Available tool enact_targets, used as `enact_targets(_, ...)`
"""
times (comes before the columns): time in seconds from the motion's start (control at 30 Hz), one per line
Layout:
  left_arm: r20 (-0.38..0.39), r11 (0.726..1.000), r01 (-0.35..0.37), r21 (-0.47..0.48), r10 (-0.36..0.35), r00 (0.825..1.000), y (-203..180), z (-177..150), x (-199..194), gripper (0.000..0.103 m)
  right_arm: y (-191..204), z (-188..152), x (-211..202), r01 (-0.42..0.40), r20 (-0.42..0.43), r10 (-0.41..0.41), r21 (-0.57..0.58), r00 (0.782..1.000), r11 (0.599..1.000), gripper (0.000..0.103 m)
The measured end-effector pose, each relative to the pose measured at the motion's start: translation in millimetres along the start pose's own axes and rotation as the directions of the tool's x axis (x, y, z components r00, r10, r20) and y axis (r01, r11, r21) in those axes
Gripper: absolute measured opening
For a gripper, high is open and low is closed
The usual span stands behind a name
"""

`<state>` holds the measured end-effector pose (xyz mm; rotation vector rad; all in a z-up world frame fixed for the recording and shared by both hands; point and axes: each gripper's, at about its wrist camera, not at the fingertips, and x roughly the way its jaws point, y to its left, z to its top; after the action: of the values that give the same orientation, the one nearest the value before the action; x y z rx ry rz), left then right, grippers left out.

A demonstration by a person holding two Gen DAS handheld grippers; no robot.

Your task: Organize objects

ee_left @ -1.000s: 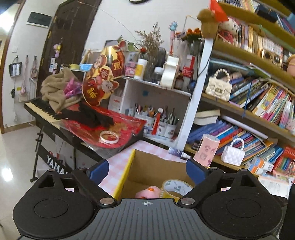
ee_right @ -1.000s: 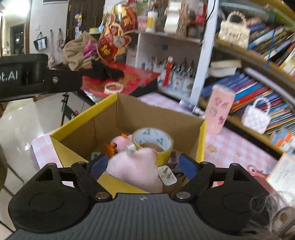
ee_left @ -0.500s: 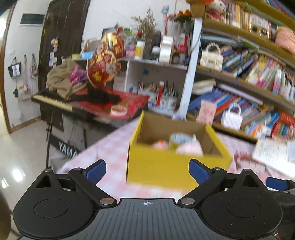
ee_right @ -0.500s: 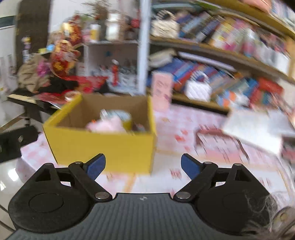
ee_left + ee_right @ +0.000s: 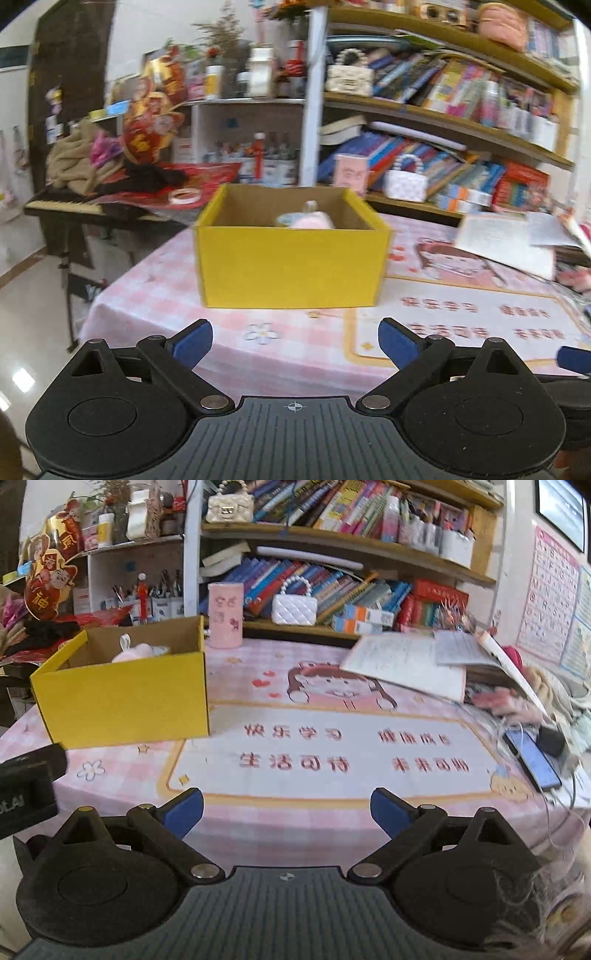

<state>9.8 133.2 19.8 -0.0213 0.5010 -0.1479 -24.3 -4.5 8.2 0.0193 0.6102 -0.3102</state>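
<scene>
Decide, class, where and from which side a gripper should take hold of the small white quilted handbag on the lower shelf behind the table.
Grip the white quilted handbag by its beaded loop handle, coming from the table side, slightly above. The handle stands upright and clear over the body, thin enough for the jaws, while books crowd both flanks. The body looks wide and soft, so it is probably a poorer hold.

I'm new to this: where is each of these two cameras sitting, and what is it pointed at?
Left wrist view: sits on the left gripper, looking along its open blue fingers at the yellow box on the pink tablecloth.
Right wrist view: sits on the right gripper, jaws open and empty, facing the tablecloth's printed panel; the box stands off to the left.
Shared: the box, the pink plush inside it, the bookshelf.
</scene>
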Motion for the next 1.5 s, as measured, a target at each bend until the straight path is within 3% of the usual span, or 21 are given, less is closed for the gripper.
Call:
enact_targets(0.17,0.031,0.999,0.040,0.021,-0.040,0.999,-11,-1,-4,0.098,-13,-1,-9,0.041,0.016,-0.041,0.038,0.999,0.998,0.103)
enact_targets(0.47,-0.023,0.997,0.066,0.046,-0.065,0.998,-30,-2,6,0.098,-41,-4,-13,0.102,0.003,-0.103,0.094,0.995,0.990,0.103)
enact_targets(0.87,-0.084,0.997,-0.004,0.078,0.010,0.996,-46,-7,16,0.102,-48,-6,0,0.118,-0.052,-0.114,0.094,0.992,0.988,0.103)
enact_targets(1.1,-0.089,0.990,-0.062,0.126,0.074,0.993,-55,-9,17,0.103,-50,-6,-1,0.147,-0.043,-0.144,0.075,0.989,0.986,0.103)
enact_targets(1.5,-0.109,0.985,-0.086,0.148,0.103,0.989,-58,-13,17,0.103,-49,-9,-3,0.164,-0.053,-0.161,0.056,0.986,0.985,0.103)
